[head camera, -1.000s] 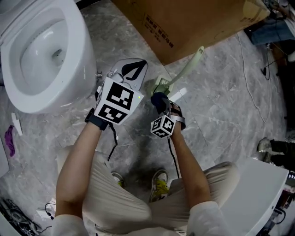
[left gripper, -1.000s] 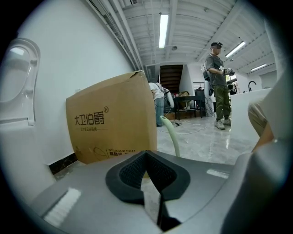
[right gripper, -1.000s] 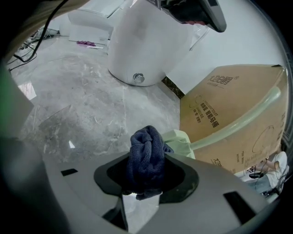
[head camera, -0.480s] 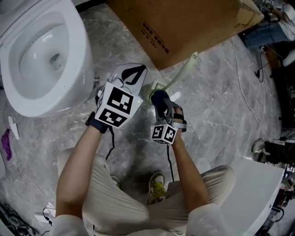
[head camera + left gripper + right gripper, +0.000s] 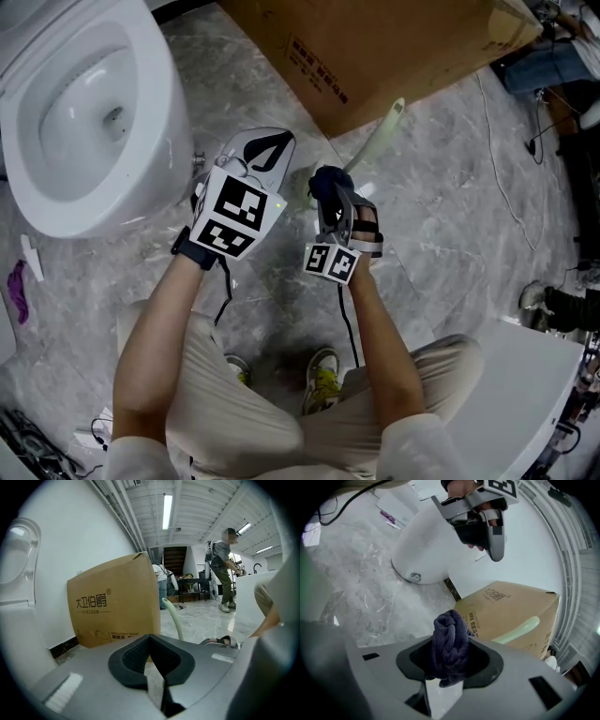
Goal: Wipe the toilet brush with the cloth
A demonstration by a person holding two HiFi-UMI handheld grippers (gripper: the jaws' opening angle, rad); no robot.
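1. Far left: toilet [image 5: 155, 112] on the grey stone floor [image 5: 450, 216]. It plays no part in the work.

2. Left gripper [image 5: 270, 147]: held just left of the brush, tip pointing away from the person. Its own view shows the jaws together with nothing between them. It has no hold on the brush.

3. Right gripper [image 5: 334, 202]: jaws clamped on a bunched dark blue cloth [image 5: 449, 641], which bulges out beyond the pads.

4. Toilet brush [image 5: 380, 131]: pale green handle slanting up to the right towards the cardboard box [image 5: 394, 47]. Its lower end is hidden behind the cloth and right gripper.

5. Progress: the cloth is secured and brought close to the lower handle. In the right gripper view the handle lies beyond the cloth, apparently clear of it; contact cannot be confirmed. Judgement: wiping of the handle and head is still to be done.
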